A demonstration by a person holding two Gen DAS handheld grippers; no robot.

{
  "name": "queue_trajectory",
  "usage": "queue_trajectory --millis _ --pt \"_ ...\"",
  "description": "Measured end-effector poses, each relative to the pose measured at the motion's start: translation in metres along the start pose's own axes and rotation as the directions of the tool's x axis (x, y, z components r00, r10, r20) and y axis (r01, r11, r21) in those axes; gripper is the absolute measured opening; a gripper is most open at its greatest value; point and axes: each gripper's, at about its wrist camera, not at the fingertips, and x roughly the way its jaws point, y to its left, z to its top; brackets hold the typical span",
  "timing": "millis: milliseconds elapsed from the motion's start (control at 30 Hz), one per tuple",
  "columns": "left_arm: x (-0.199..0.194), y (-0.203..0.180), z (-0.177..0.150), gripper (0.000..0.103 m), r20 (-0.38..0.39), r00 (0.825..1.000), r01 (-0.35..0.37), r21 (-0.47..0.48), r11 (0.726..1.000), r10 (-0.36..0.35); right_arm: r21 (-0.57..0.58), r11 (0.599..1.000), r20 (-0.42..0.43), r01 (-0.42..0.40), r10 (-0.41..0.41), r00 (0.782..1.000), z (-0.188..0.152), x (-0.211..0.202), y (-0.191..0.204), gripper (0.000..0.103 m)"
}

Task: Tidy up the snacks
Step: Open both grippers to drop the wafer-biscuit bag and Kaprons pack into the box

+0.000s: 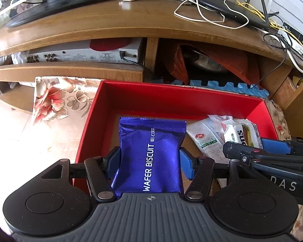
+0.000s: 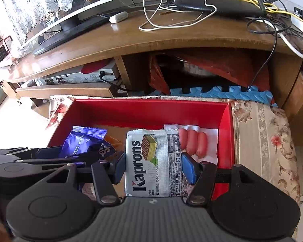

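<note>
Both grippers are loaded over the open red cardboard box (image 1: 91,121), so the step in hand appears to be placement of snacks into it. The left gripper (image 1: 150,161) has its blue pads pressed against both sides of a shiny purple foil packet printed "WAFER BISCUIT" (image 1: 151,153), held above the left part of the box floor. The right gripper (image 2: 153,165) is closed in the same way on a white wafer packet printed "Kaprons" (image 2: 151,161), held above the middle-right part. Whether either packet touches the floor of the box cannot be told from these views. The next move probably calls for lowering each packet onto a bare patch of the brown floor and then opening the pads — the two tools sit close together, so care against collision is advised. Contents of the box: a clear pack of pink sausages (image 2: 192,143) at the right wall, a white sachet with a red logo (image 1: 204,137), and an orange-and-purple wrapper (image 2: 109,147) partly hidden behind the left tool. The box rests on a floral-patterned cloth surface (image 2: 262,137) in front of a wooden TV stand (image 1: 131,20).
</note>
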Motion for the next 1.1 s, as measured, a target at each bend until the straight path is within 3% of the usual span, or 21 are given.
queue_trajectory --millis 633,1100 --pt "-0.003 0.000 -0.001 0.073 0.001 1.000 0.004 -0.001 1.000 -0.004 0.019 1.000 0.002 0.005 -0.005 1.000 -0.002 -0.004 -0.003 0.059" --pt "-0.030 -0.008 -0.016 0.073 0.028 0.999 0.029 0.025 0.999 -0.029 0.039 0.999 0.012 0.012 -0.012 1.000 -0.021 -0.038 -0.001 0.059"
